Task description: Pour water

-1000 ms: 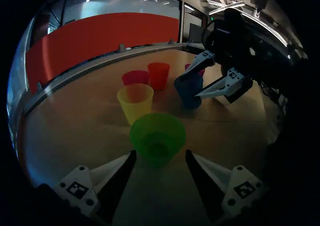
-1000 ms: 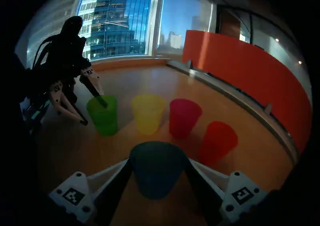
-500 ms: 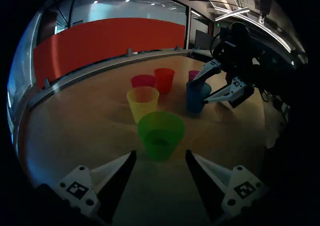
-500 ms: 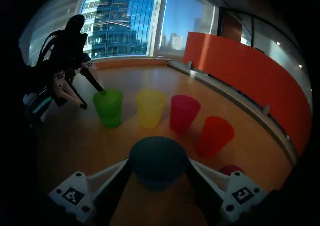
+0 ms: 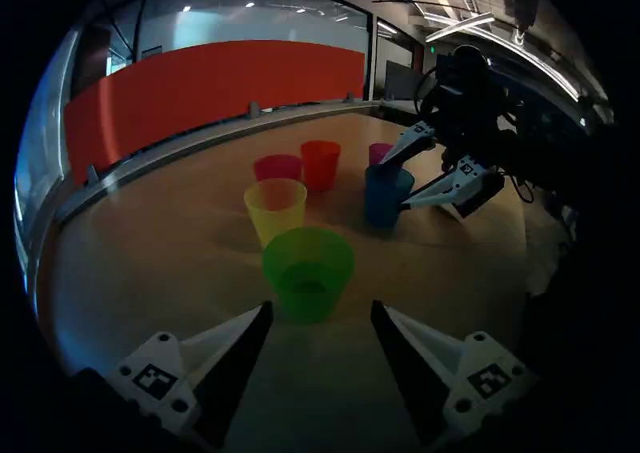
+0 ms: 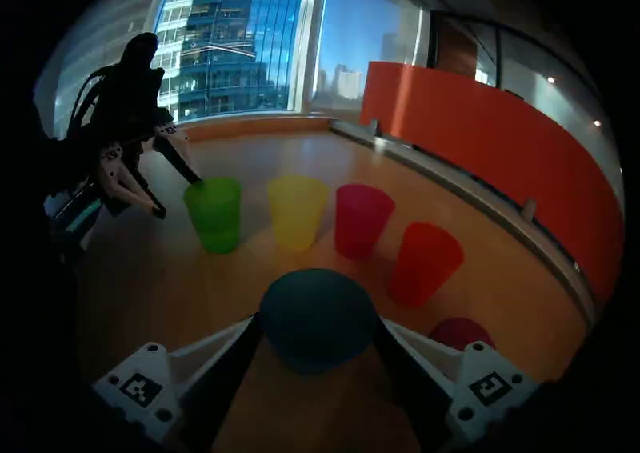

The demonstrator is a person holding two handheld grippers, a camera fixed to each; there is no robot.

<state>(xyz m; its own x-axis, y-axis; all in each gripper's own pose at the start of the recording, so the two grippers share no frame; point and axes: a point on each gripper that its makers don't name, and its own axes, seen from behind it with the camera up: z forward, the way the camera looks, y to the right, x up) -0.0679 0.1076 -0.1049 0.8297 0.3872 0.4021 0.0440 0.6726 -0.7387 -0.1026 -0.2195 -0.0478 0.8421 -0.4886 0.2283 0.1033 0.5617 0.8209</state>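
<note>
A green cup (image 5: 308,273) stands upright on the wooden table (image 5: 160,261), just ahead of my left gripper (image 5: 320,317), which is open and does not touch it. My right gripper (image 6: 318,329) is shut on a blue cup (image 6: 318,318). In the left gripper view, that blue cup (image 5: 386,195) is upright between the right gripper's (image 5: 392,185) white fingers, and I cannot tell whether its base touches the table. In the right gripper view, the left gripper (image 6: 179,197) is beside the green cup (image 6: 213,213).
A yellow cup (image 5: 275,209), a pink cup (image 5: 278,167) and a red cup (image 5: 320,163) stand in a row behind the green one. A dark magenta cup (image 6: 458,333) stands next to the blue cup. An orange wall (image 5: 216,77) runs along the table's far edge.
My left gripper has drawn back a little, so the green cup sits farther ahead of the fingertips. The blue cup in my right gripper went from leaning to upright.
</note>
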